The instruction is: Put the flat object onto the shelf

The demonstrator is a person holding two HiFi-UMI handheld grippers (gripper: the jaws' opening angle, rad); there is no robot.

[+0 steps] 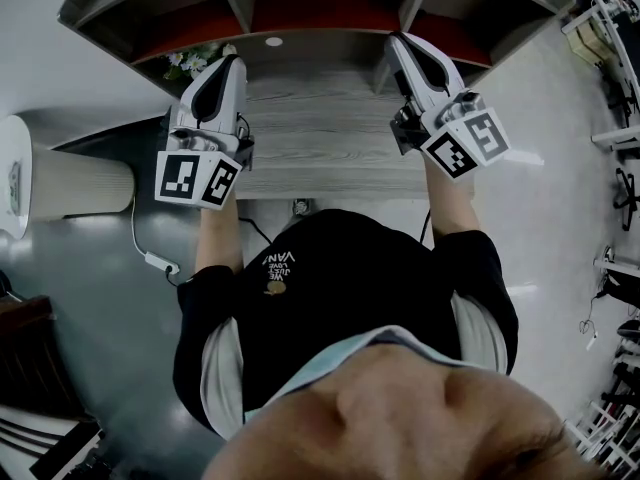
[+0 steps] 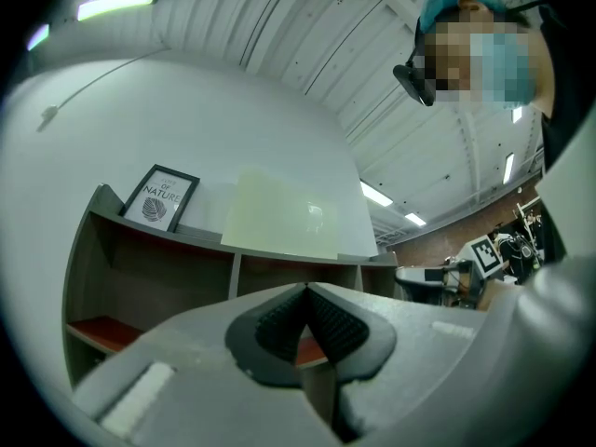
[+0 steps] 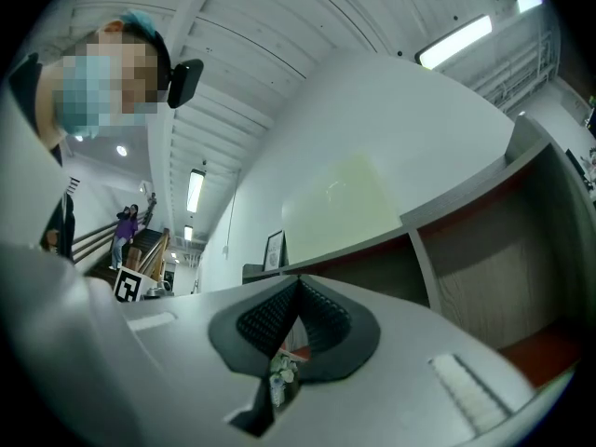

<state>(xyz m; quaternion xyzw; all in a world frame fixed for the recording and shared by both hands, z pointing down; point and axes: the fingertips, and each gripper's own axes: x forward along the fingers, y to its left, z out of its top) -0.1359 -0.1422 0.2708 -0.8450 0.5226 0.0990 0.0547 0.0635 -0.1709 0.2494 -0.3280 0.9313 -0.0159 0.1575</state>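
Note:
A pale yellow flat board [image 2: 279, 217] stands on the top of the grey shelf unit [image 2: 168, 236], leaning against the white wall; the right gripper view shows the board [image 3: 340, 203] too. My left gripper [image 2: 305, 291] is shut with nothing between its pads, pointing slightly upward at the shelf. My right gripper [image 3: 298, 282] is shut and empty as well. In the head view both grippers, left [image 1: 232, 66] and right [image 1: 400, 46], hover over the grey wooden desk [image 1: 320, 138] in front of the shelf [image 1: 250, 13], apart from the board.
A framed leaf print [image 2: 160, 198] stands on the shelf top left of the board. The shelf compartments have red floors [image 1: 310, 13]. A small flower pot [image 1: 195, 60] sits by the left gripper. A cream cylinder [image 1: 70, 180] and a cable [image 1: 160, 261] lie at the left.

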